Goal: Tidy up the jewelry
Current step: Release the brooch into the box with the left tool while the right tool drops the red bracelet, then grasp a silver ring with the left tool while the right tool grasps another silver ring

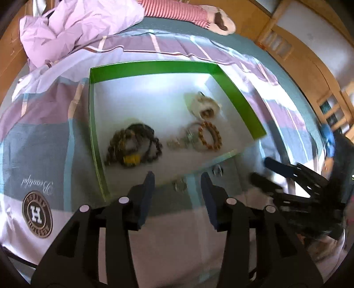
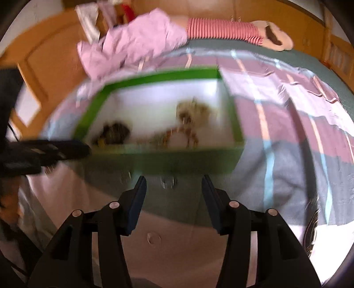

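Note:
A green-walled box (image 1: 239, 93) with a white floor lies on the bed. In it are a dark bead pile with a yellow piece (image 1: 132, 144), an orange bead bracelet (image 1: 210, 135), a small metal piece (image 1: 177, 143) and a white pouch (image 1: 204, 105). Two small metal jewelry pieces lie on the bedcover outside the box: one (image 1: 179, 185) between my left fingers, one (image 1: 218, 170) to its right. My left gripper (image 1: 178, 177) is open and empty. My right gripper (image 2: 173, 179) is open and empty above a small metal piece (image 2: 168, 182). The box (image 2: 177, 159) is blurred in the right wrist view.
A patchwork bedcover (image 1: 44, 137) with a round H badge (image 1: 37, 215) covers the bed. A pink quilt (image 1: 73, 26) and a striped plush toy (image 1: 190, 13) lie at the far end. Wooden cabinets (image 1: 305, 66) stand to the right.

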{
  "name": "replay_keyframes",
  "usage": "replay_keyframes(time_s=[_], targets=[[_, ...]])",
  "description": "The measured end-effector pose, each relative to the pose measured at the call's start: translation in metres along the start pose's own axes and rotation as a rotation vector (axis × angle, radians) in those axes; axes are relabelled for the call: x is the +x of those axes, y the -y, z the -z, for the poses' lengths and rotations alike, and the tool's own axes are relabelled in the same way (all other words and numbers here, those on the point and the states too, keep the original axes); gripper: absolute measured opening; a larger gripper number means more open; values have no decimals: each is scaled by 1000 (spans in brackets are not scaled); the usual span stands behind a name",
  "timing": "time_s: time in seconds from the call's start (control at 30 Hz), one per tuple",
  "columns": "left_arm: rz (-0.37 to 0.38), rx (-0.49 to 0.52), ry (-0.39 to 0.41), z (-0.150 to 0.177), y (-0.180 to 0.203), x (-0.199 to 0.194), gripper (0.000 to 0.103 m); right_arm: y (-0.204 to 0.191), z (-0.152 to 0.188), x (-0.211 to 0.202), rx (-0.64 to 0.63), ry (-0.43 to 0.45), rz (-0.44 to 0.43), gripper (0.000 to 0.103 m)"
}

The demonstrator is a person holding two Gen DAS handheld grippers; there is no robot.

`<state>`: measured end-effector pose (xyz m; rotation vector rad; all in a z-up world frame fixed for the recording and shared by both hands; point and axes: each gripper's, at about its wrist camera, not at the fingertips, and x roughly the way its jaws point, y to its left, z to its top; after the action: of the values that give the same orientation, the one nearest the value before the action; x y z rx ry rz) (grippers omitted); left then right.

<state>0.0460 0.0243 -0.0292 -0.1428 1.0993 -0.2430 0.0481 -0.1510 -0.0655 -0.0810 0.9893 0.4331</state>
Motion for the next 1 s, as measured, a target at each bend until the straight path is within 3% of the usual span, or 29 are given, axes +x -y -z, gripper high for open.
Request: replay_keyframes(time_s=[0.1,0.27,0.37,0.43,0.57,0.63,0.7,0.73,0.83,1.0], targets=[[18,-16,-4,16,-4,-10,48,-8,3,17,-1,-22,-19,52],[31,-50,-44,38,-15,-9,53,-25,-5,46,-69,-31,20,51],[-8,-52,-95,40,-14,9,53,-36,-7,61,-130,-56,26,21],[-27,-62,-127,42,-15,19,53,-42,-5,60,-162,-75,-8,18],[-47,-79,-150,41,-19,26,55,-55,11,45,-259,-167,-186,18],[-49,-87,-146,40,-21,26,57,-50,16,33,-242,-148,-193,22],[-57,-88,-148,40,-21,29,59,-40,18,21,-204,-112,-162,46],[-61,-88,-152,40,-20,31,59,-35,19,17,-192,-98,-133,51],[-80,-88,-171,41,-18,42,60,-23,27,12,-185,-96,-56,53],[-93,-55,-163,43,-6,54,60,-28,49,21,-233,-144,-49,53]])
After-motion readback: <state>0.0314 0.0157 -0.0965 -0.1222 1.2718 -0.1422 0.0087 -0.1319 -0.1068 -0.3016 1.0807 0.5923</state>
